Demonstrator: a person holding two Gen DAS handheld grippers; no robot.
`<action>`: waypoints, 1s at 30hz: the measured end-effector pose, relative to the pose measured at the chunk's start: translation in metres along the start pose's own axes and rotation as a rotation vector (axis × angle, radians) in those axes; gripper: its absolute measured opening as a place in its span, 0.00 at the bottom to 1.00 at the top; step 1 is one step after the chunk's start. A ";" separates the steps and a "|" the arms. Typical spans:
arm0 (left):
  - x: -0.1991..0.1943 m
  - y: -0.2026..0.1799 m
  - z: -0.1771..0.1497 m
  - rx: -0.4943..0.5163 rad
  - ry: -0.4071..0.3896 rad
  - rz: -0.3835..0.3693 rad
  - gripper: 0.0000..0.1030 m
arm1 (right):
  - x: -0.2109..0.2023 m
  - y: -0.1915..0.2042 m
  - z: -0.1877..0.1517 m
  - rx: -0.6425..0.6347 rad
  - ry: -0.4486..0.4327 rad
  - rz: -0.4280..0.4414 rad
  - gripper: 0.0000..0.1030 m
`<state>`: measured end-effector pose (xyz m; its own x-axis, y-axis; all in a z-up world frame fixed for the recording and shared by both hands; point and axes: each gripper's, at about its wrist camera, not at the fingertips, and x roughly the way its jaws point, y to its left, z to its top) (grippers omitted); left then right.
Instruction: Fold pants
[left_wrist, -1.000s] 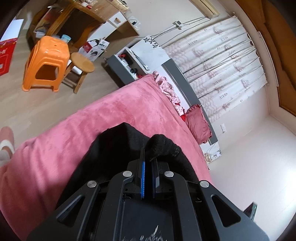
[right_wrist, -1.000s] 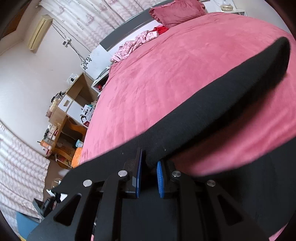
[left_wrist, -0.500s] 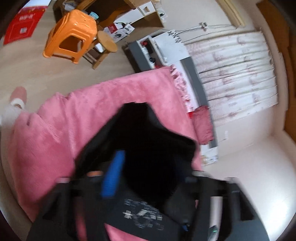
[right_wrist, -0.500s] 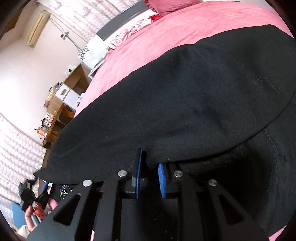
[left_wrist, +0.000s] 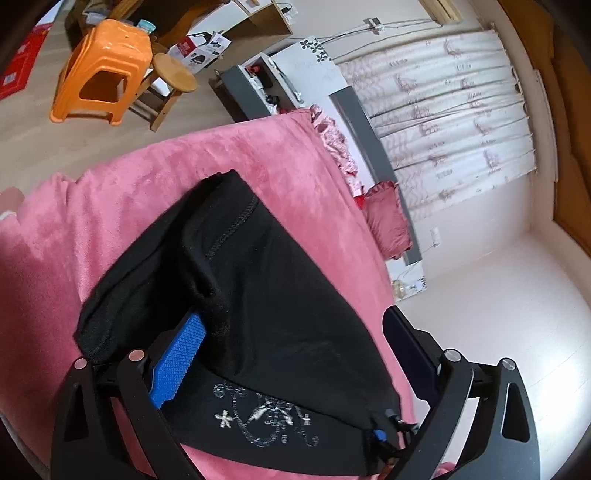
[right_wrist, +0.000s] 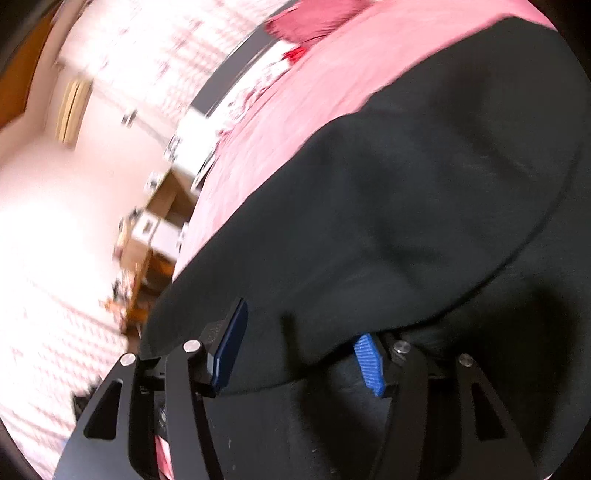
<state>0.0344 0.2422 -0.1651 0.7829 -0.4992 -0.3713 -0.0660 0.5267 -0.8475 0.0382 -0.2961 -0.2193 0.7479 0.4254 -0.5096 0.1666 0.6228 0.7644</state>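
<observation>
Black pants (left_wrist: 277, 295) lie folded on the pink bed cover (left_wrist: 147, 177), a white print showing on the lower layer. My left gripper (left_wrist: 295, 343) straddles the fold with its jaws opening wide. Its blue pad (left_wrist: 181, 354) rests beside a raised crease, and neither pad presses the cloth. The right wrist view is blurred. There the pants (right_wrist: 406, 184) fill most of the picture, and the edge of their top layer hangs between the fingers of my right gripper (right_wrist: 299, 350). Its jaws are opening, with both pads clear of the cloth.
An orange plastic stool (left_wrist: 103, 70) and a round wooden stool (left_wrist: 173, 70) stand on the floor beyond the bed's edge. A red pillow (left_wrist: 388, 221) lies by the grey headboard (left_wrist: 369, 129). Curtains (left_wrist: 443, 110) hang behind it, and a desk (right_wrist: 147, 258) stands off the bed's side.
Both grippers were shut on the pants' top layer. The right one lowered it onto the lower layer, and both have let go with their jaws parted.
</observation>
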 end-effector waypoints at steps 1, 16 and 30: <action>0.003 0.000 0.001 0.007 0.011 0.028 0.92 | -0.003 -0.008 0.004 0.046 -0.018 0.010 0.53; 0.029 0.010 0.007 0.045 0.061 0.239 0.09 | -0.038 -0.020 0.040 0.093 -0.115 -0.062 0.14; -0.043 -0.004 0.030 0.072 0.051 0.169 0.06 | -0.104 0.002 -0.022 -0.098 0.020 -0.131 0.12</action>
<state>0.0196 0.2822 -0.1343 0.7317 -0.4328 -0.5267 -0.1485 0.6529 -0.7428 -0.0539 -0.3246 -0.1734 0.7108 0.3483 -0.6111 0.1978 0.7347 0.6489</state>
